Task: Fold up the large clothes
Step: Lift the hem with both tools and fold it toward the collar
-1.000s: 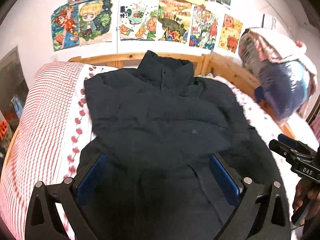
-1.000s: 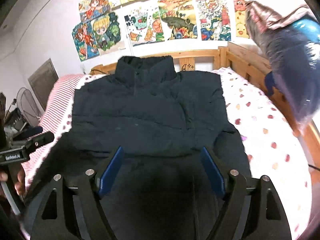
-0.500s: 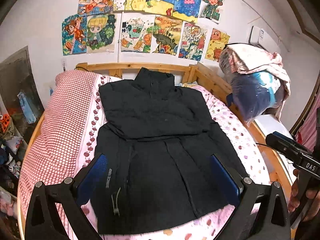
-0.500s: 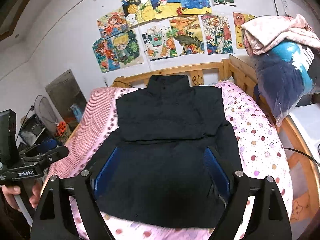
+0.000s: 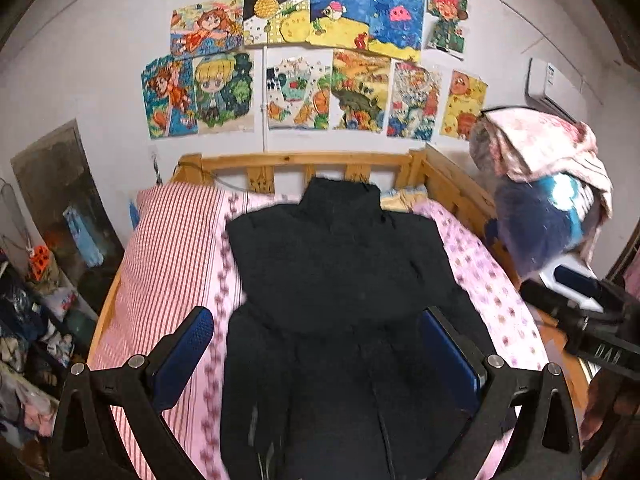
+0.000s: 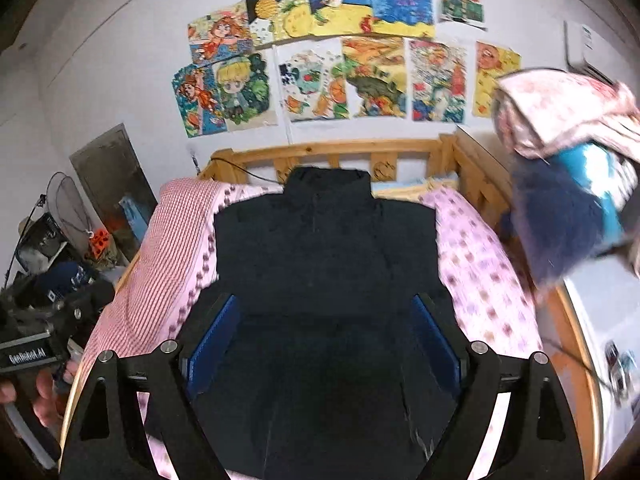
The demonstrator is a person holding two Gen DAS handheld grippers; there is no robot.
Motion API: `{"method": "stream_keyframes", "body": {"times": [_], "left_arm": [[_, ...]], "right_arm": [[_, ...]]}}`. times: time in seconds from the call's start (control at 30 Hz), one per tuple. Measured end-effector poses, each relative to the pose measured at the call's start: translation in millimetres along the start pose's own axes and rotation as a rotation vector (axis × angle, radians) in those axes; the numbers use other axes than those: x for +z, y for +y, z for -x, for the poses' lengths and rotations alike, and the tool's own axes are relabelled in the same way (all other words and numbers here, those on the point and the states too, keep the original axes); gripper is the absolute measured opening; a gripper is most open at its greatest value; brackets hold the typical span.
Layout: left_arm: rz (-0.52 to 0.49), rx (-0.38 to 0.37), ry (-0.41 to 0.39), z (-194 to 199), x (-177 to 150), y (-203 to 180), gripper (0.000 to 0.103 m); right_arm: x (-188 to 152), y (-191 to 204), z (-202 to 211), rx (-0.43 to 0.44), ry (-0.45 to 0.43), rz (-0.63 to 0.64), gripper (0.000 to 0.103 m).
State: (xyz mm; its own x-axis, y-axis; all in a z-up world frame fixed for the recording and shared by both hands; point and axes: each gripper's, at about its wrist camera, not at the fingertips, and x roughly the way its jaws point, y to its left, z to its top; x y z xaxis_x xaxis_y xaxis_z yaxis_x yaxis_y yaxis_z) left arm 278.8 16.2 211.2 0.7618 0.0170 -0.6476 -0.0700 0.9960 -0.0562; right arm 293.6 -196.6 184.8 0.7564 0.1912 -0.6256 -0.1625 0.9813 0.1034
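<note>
Nearest, my left gripper (image 5: 316,344) hangs above the bed with its blue-padded fingers (image 5: 188,354) spread wide and nothing between them; my right gripper (image 6: 324,340) is likewise held apart and empty. Below both lies the black jacket (image 5: 340,288), flat on the pink patterned sheet (image 5: 492,292), collar toward the far headboard, its upper part folded over the lower body. To the left, a red-striped quilt (image 5: 168,256) lies alongside the jacket. Farther off stands the wooden headboard (image 5: 296,162). At far right, a heap of bedding (image 5: 548,196) sits by the bed rail. Coloured drawings (image 5: 316,60) cover the far wall.
</note>
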Motion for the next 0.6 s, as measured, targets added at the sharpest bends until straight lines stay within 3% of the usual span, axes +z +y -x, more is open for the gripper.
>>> {"method": "stream_keyframes", "body": {"times": [0.2,0.37,0.5,0.6], "left_arm": [[0.001,0.022,-0.075,-89.2,47.2,17.2,0.103],[0.029,-0.046,-0.074,-186.1,82.6,29.7,0.103],[0.077,-0.096,-0.02,-240.4,89.3,42.7,0.103],[0.106,-0.096,0.013,-272.6,101.7,55.3,0.103]], "right_arm": [[62.0,9.2,-90.2,-0.006,-0.048,0.04,0.083],[84.2,28.1,-160.9,0.026,-0.08,0.173,0.083],[84.3,13.2,-203.3,0.125,0.014,0.044,0.083],[102.1,-3.0,-219.0,0.088,0.049,0.01,0.083]]}}
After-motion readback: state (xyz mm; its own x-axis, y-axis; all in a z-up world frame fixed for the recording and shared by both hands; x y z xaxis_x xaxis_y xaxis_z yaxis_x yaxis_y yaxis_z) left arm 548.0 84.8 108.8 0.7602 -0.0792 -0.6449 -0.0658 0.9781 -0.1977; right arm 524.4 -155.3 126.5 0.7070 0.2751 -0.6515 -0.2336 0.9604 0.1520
